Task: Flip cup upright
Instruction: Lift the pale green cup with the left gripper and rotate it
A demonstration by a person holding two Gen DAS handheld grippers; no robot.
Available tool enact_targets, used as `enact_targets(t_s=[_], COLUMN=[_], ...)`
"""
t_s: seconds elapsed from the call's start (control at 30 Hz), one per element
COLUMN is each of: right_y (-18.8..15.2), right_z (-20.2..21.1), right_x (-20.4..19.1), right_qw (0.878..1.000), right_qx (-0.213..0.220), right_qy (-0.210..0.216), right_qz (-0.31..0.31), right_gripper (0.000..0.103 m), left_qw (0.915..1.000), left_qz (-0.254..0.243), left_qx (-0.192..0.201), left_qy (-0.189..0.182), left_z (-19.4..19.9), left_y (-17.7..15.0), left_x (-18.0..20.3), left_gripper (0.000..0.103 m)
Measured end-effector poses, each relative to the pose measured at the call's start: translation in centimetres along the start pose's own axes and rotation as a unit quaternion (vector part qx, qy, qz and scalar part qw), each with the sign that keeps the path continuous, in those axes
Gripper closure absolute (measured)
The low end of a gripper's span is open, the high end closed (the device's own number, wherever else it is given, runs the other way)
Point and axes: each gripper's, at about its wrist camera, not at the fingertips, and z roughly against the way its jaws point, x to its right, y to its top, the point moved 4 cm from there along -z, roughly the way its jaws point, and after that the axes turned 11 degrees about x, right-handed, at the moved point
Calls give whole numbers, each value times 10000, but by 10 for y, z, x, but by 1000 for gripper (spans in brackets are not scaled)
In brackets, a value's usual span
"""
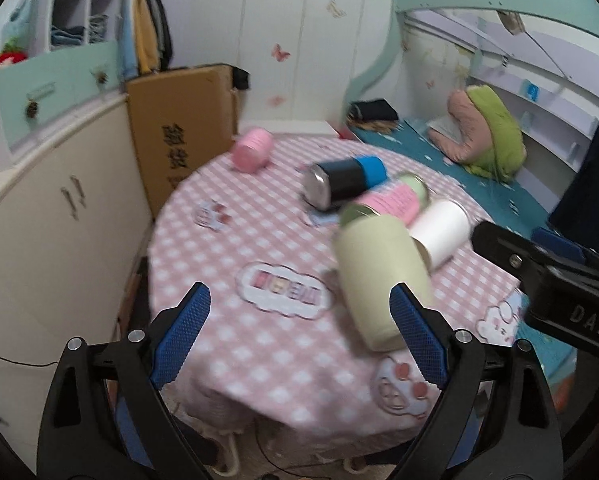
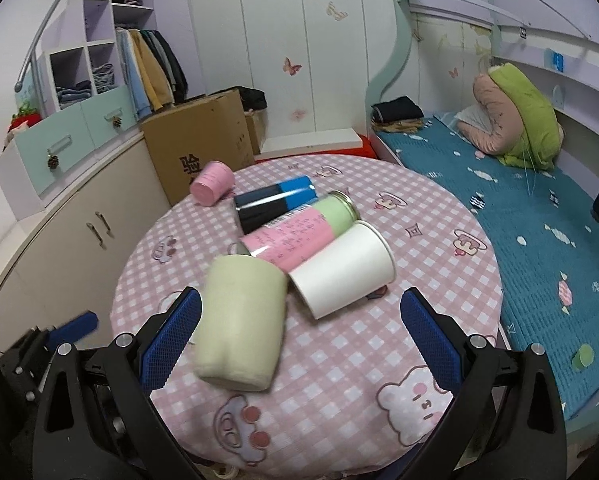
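Observation:
A pale green cup (image 1: pixel 375 280) (image 2: pixel 241 320) lies on its side on the round pink checked table (image 1: pixel 235 240) (image 2: pixel 339 360). A white paper cup (image 1: pixel 441 236) (image 2: pixel 343 270) lies on its side just behind it, touching it. A pink and green can (image 2: pixel 299 232), a black and blue can (image 1: pixel 345 180) (image 2: pixel 275 206) and a small pink cup (image 1: pixel 251 150) (image 2: pixel 211 183) also lie on their sides further back. My left gripper (image 1: pixel 299 340) is open and empty, left of the green cup. My right gripper (image 2: pixel 299 352) is open around the green cup's near end without touching it.
A cardboard box (image 1: pixel 183 128) (image 2: pixel 203 140) and a cream cabinet (image 1: pixel 59 216) (image 2: pixel 67 240) stand left of the table. A bed with a blue cover (image 2: pixel 519 216) and a pink and green pillow (image 2: pixel 515 116) runs along the right. The right gripper's body (image 1: pixel 559 280) shows in the left wrist view.

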Motion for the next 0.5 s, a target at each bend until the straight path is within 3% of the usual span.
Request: enact_targets(t_s=[0.23,0.5], right_y=[2,-3], right_z=[6,-13], right_x=[-22,-39], right_qw=[9998,9992], right_qx=[-20,-289], right_qy=[147,227], right_qz=[94,126], right_gripper=[7,7], left_qw=[9989,9981], left_qz=[174,202], left_qx=[254,169], left_qy=[363,551], left_z=[12,5], left_y=[12,8], left_x=[-39,-64], left_gripper=[10,10])
